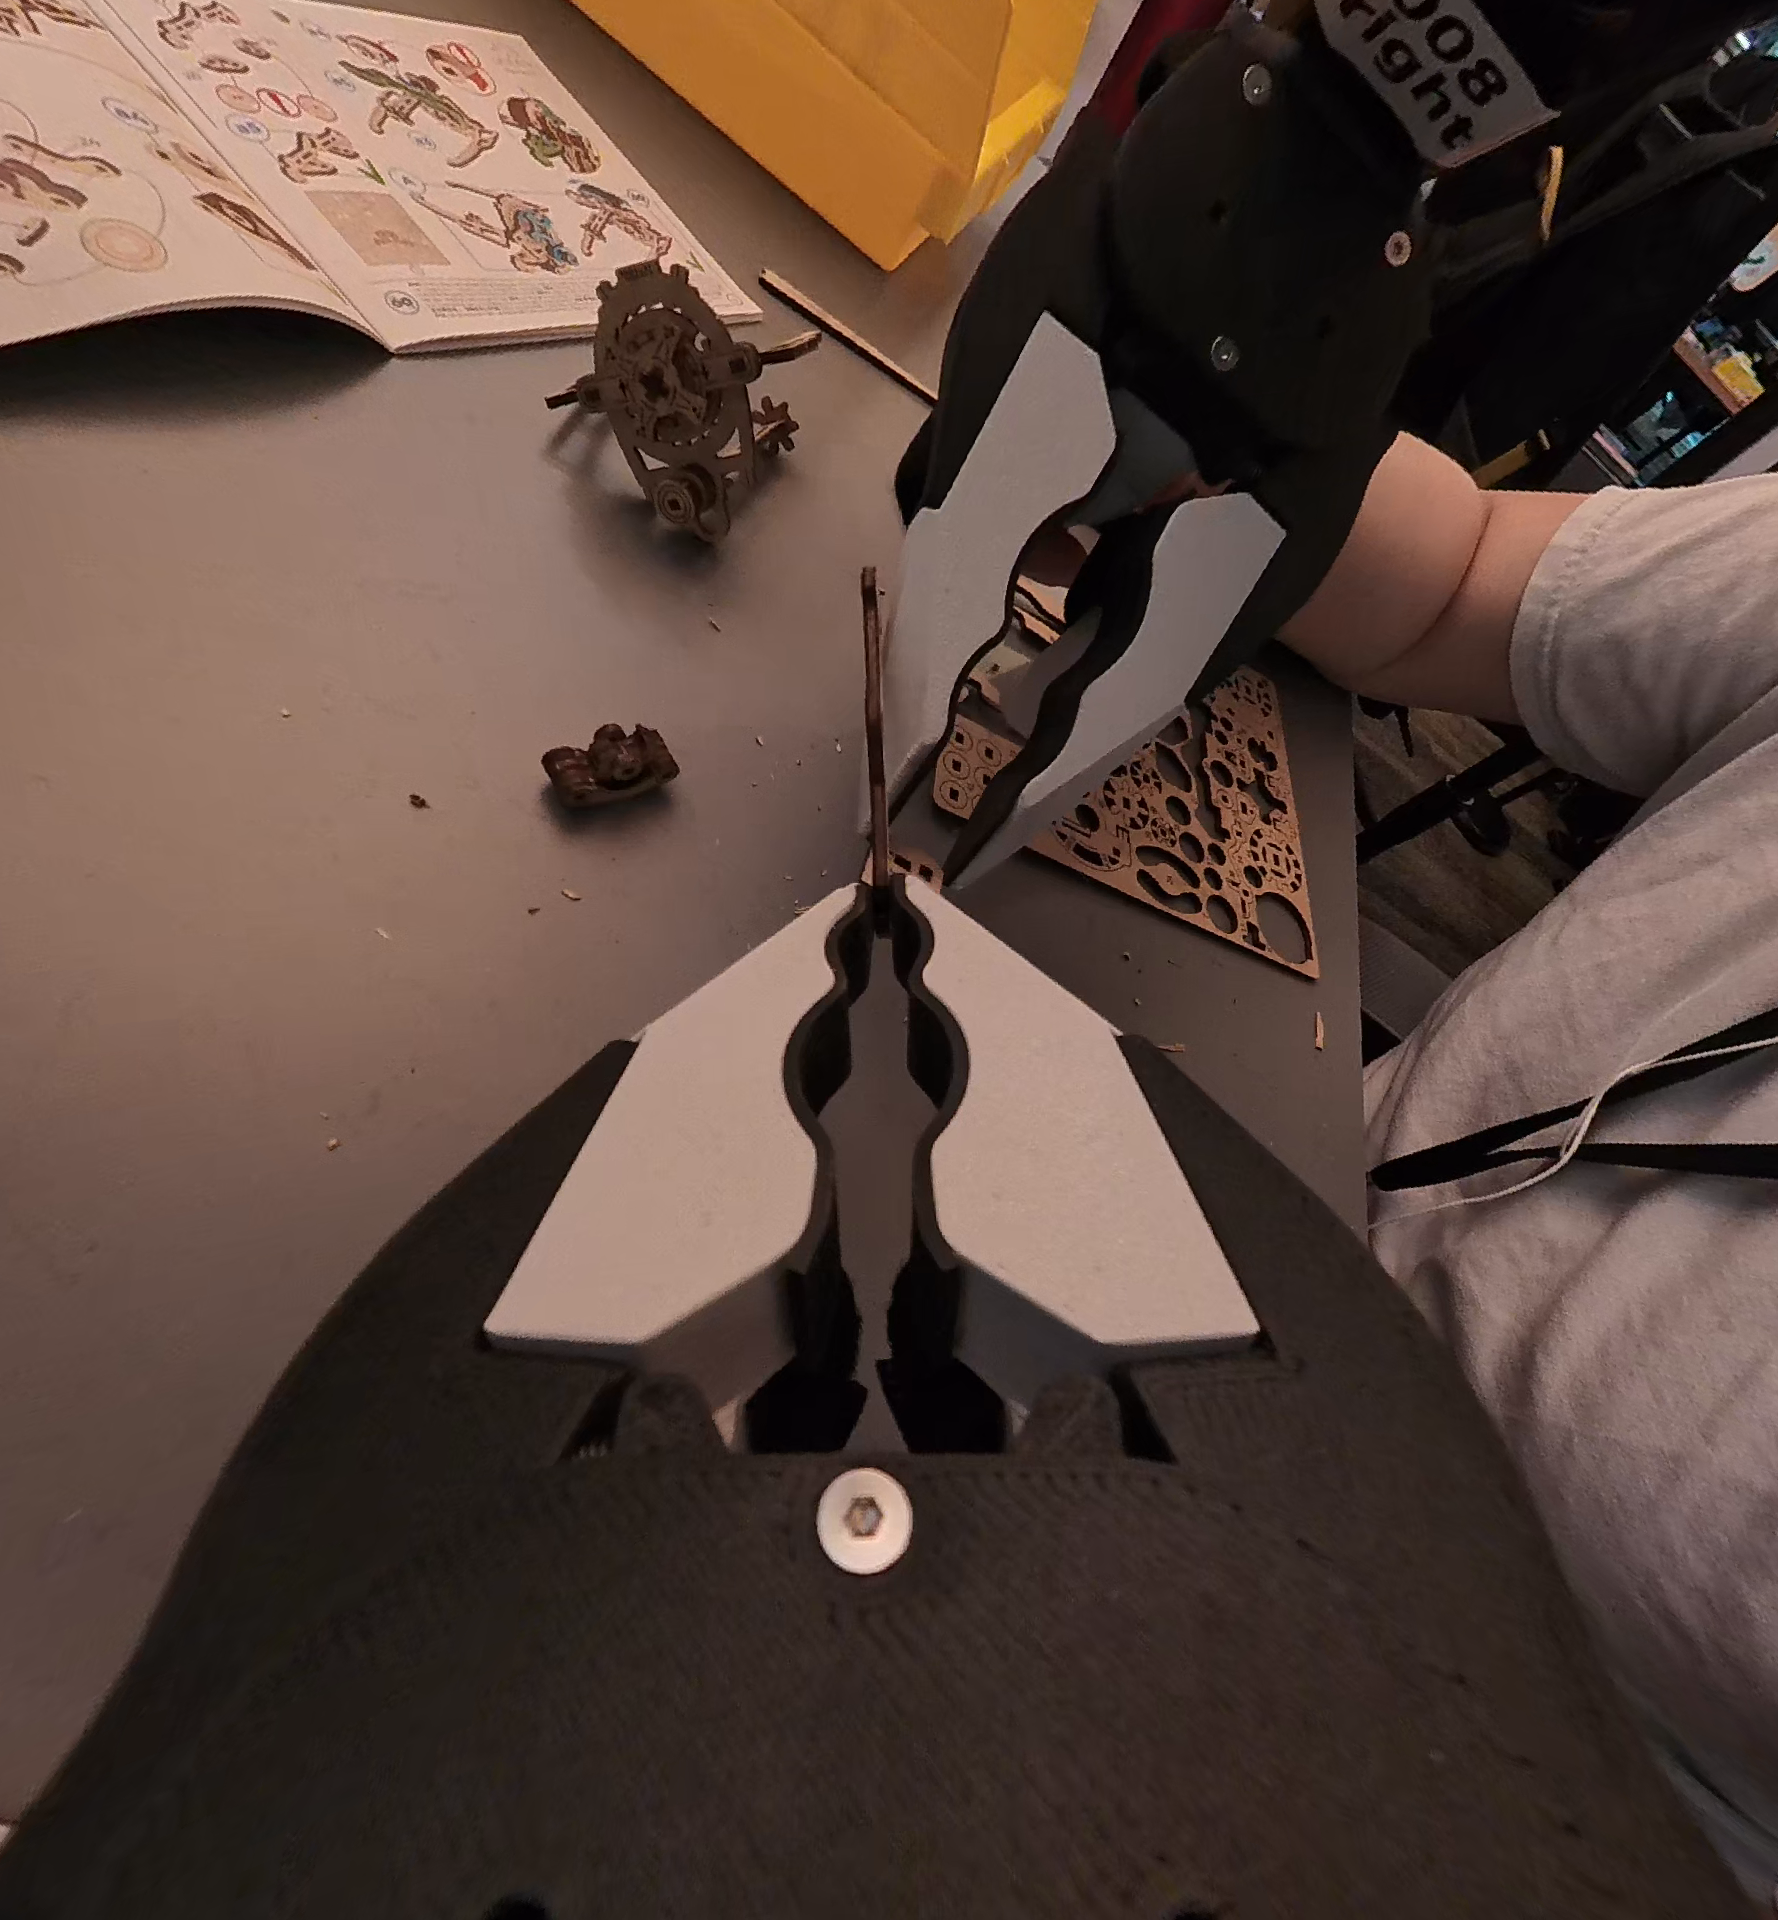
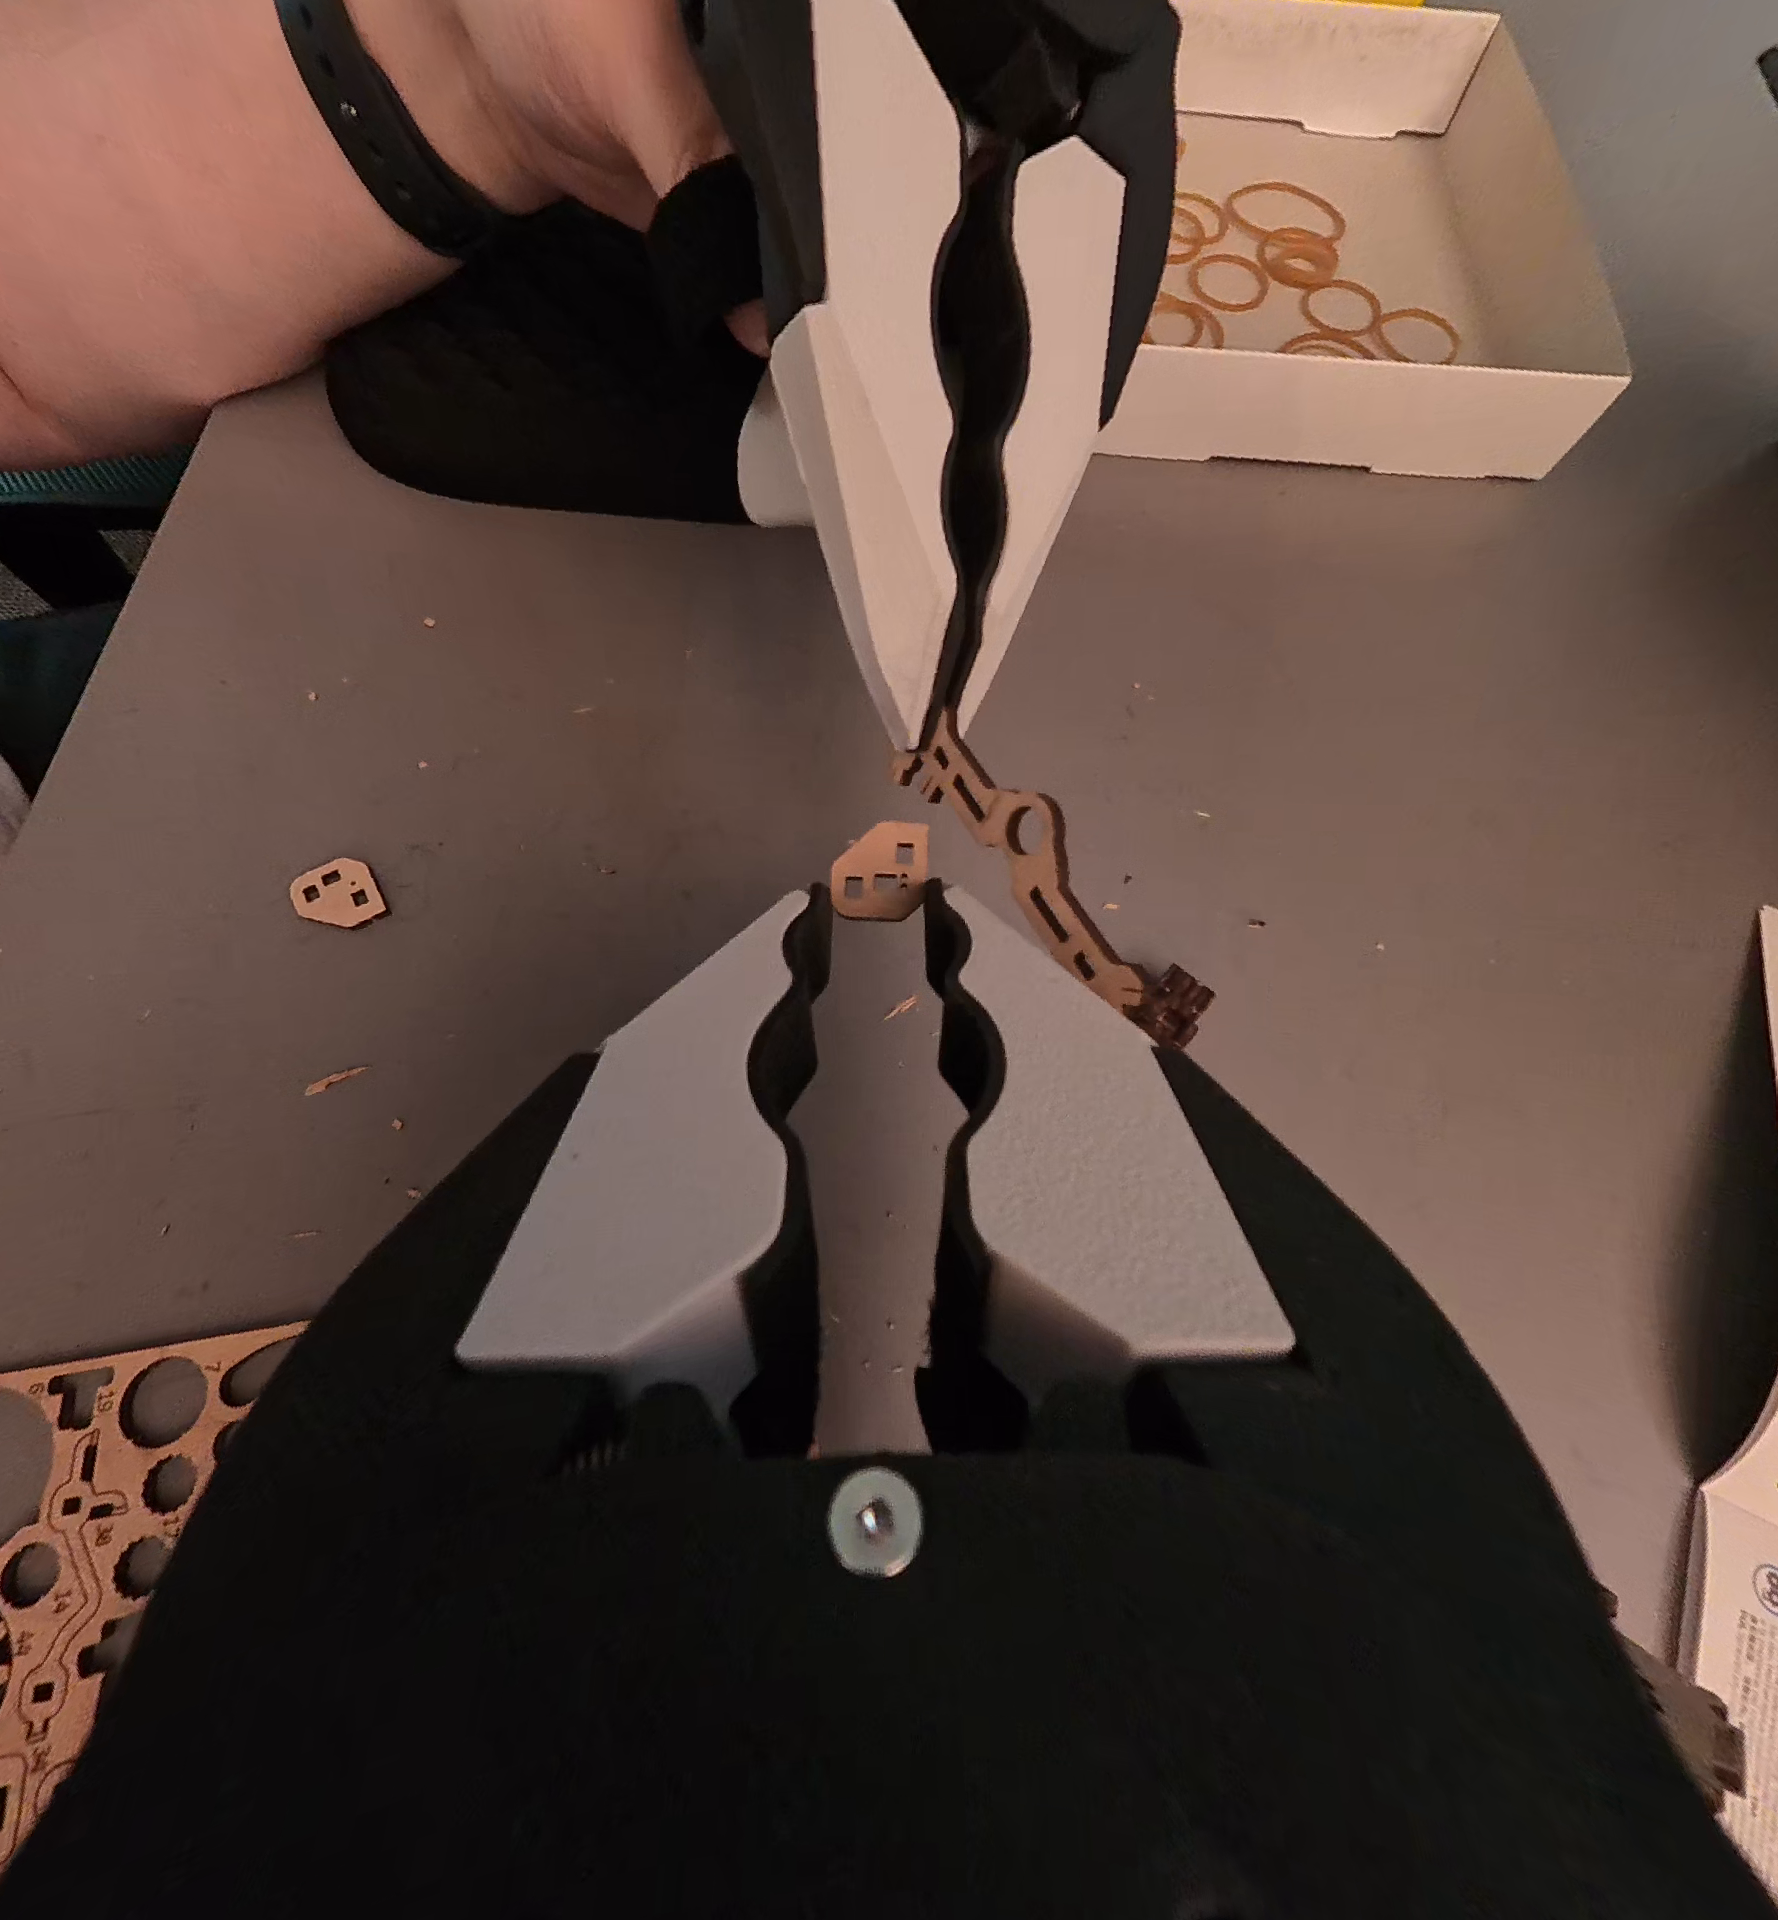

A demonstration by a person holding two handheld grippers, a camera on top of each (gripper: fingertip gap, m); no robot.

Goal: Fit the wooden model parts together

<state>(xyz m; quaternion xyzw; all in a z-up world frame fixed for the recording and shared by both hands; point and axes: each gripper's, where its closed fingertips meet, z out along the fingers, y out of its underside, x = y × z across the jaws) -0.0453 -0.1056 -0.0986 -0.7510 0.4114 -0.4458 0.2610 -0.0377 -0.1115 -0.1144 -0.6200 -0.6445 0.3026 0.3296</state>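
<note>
My left claw (image 1: 880, 899) is pinched tight on one end of a long slotted wooden strip (image 2: 1036, 883), which hangs above the grey surface (image 2: 511, 727). My right claw (image 2: 874, 894) grips a small wooden plate (image 2: 880, 878) by its edges, tips parted only that far, just short of the strip's upper end. Bare surface lies to my left, apart from a loose plate (image 2: 337, 891). The cut-out sheet (image 1: 1207, 821) sits at the near edge; the box of rubber bands (image 2: 1384, 270) is well clear.
</note>
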